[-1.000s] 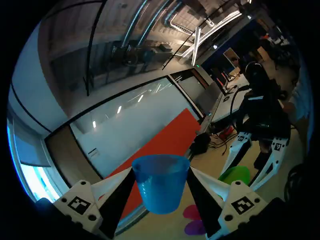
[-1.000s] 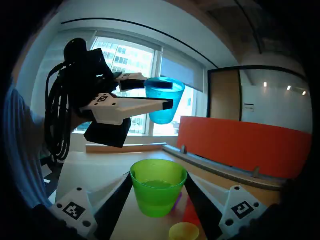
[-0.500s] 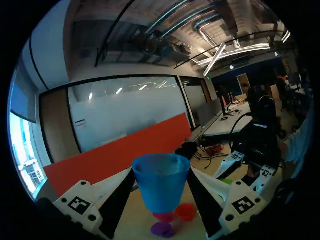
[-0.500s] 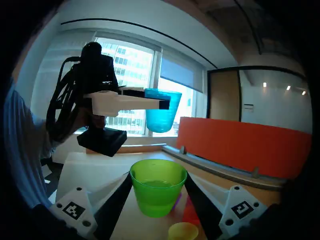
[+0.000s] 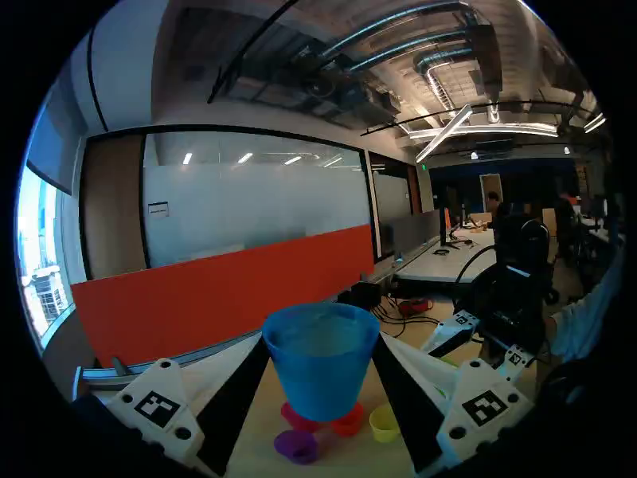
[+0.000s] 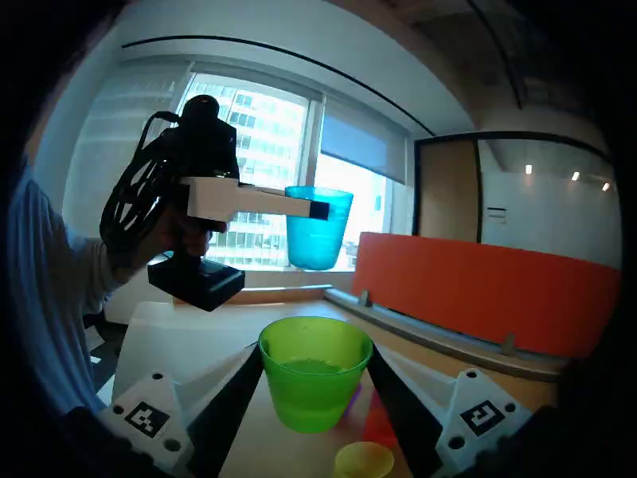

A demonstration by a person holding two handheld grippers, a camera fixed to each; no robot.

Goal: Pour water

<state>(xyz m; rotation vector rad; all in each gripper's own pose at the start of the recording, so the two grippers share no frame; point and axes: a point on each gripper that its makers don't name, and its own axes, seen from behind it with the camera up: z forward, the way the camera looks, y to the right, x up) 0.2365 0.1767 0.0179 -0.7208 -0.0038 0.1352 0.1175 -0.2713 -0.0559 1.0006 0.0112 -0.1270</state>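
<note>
The left tool (image 5: 320, 342) is clamped on the upright blue cup (image 5: 320, 378), held above the bench (image 5: 350, 456). The cup's base hides parts of the small cups (image 5: 296, 444) below it. The right tool (image 6: 315, 352) grips the green cup (image 6: 316, 390), whose liquid level is hard to judge. A yellow cup (image 6: 364, 460) is cut off at the bottom edge. The wall sign (image 5: 158, 209) is too small to read.

Blue cup (image 5: 320, 374) and green cup (image 6: 315, 382), both translucent. White with black inner faces and black-and-white square markers on left gripper (image 5: 320, 341) and right gripper (image 6: 315, 350). Orange-red across the partition (image 5: 223, 295). Magenta cup (image 5: 291, 415), purple cup (image 5: 295, 446), red cup (image 5: 350, 421), yellow cup (image 5: 384, 422) on pale tan table (image 5: 344, 458). Light blue on the sleeve (image 6: 48, 319).
</note>
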